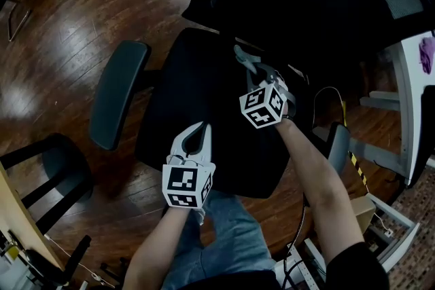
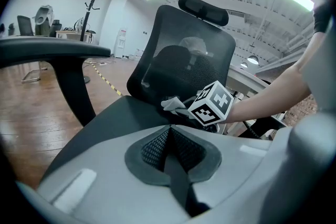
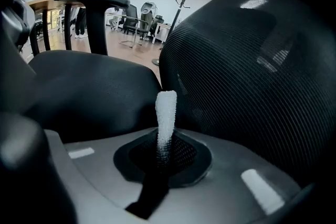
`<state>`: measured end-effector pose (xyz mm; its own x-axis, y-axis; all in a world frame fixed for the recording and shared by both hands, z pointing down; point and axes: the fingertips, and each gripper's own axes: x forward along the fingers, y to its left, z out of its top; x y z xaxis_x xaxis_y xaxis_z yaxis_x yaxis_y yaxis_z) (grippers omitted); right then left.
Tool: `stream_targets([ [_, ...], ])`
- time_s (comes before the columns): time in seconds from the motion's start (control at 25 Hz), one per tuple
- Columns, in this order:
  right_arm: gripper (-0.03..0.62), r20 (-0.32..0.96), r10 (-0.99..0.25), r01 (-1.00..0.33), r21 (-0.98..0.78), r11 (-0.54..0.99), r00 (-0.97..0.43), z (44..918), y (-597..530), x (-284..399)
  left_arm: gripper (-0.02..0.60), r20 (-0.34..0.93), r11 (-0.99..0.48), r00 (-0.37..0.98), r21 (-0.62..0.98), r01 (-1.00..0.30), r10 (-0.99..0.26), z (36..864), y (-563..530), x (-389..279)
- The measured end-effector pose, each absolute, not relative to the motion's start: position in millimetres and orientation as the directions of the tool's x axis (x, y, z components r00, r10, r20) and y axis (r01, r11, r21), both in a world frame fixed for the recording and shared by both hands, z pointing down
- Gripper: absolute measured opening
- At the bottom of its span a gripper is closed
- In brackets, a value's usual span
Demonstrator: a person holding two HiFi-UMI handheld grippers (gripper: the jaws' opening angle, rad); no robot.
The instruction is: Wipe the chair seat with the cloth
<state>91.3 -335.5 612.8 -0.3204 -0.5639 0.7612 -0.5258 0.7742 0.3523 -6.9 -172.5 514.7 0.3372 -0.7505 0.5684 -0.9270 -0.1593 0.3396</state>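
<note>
The right tool point(image 1: 257, 73) is clamped on the cloth point(image 3: 166, 118), a pale folded strip that projects past the pads. Its long axis runs in line with the jaws and points at the mesh backrest point(image 3: 252, 60). This tool sits over the rear of the chair seat point(image 1: 204, 98), close to the backrest; contact between cloth and seat cannot be confirmed. The bulk of the seat extends from the cloth toward the front edge and the armrest point(image 1: 119, 92) on the person's left. The left tool point(image 1: 198, 132), pressed together on nothing, hovers at the front edge, well apart from the cloth. The wipe is probably a right-hand stroke drawn frontward.
</note>
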Motion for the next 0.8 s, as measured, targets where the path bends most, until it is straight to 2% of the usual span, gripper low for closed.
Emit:
stream_targets([
  [0.8, 0.011, 0.744, -0.574, -0.577, 0.316, 0.753, -0.343, 586, -147, 54, 0.003, 0.579, -0.216, 0.370, 0.319, -0.923, -0.726, 510, -36, -38],
])
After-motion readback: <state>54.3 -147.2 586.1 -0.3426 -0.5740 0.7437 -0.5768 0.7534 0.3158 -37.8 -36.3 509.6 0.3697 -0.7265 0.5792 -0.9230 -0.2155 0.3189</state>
